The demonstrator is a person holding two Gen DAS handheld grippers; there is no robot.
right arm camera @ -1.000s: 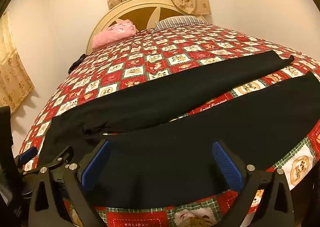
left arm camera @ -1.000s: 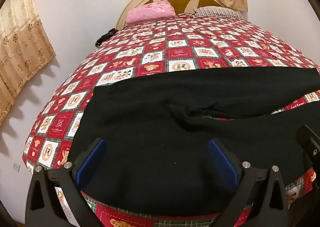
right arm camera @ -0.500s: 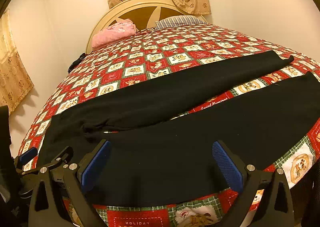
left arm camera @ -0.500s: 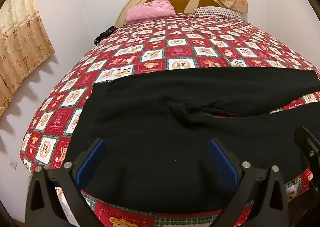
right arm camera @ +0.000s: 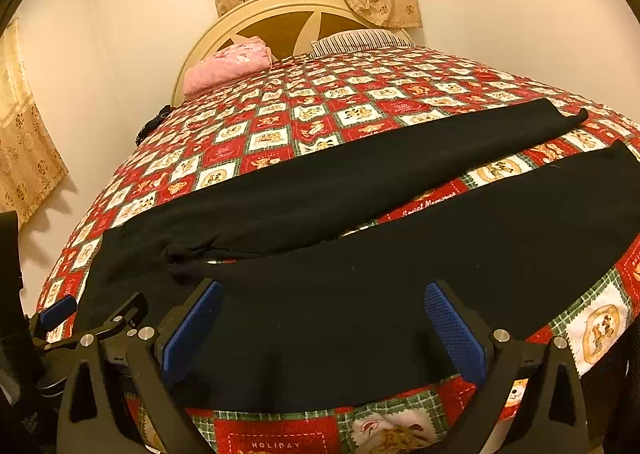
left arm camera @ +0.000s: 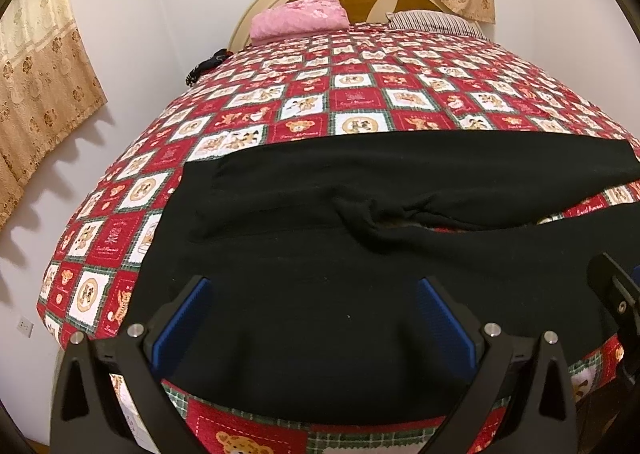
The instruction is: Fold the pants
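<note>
Black pants [left arm camera: 320, 254] lie flat across the near part of the bed, waistband to the left, both legs spread apart running right. In the right wrist view the pants [right arm camera: 360, 262] show a far leg and a near leg with quilt between them. My left gripper [left arm camera: 312, 318] hovers open over the hip area, nothing between its blue pads. My right gripper [right arm camera: 320, 322] hovers open over the near leg, also holding nothing. The left gripper [right arm camera: 96, 314] shows at the left edge of the right wrist view.
The bed wears a red patchwork quilt [left arm camera: 360, 102] with bear squares. A pink folded blanket [left arm camera: 298, 16] and a striped pillow [left arm camera: 432, 20] lie by the headboard. A dark object [left arm camera: 204, 68] sits at the bed's left edge. Curtains hang on the walls.
Both grippers have drifted slightly, the left view tilting a little to the right; the pants lie unchanged and both jaws stay open.
</note>
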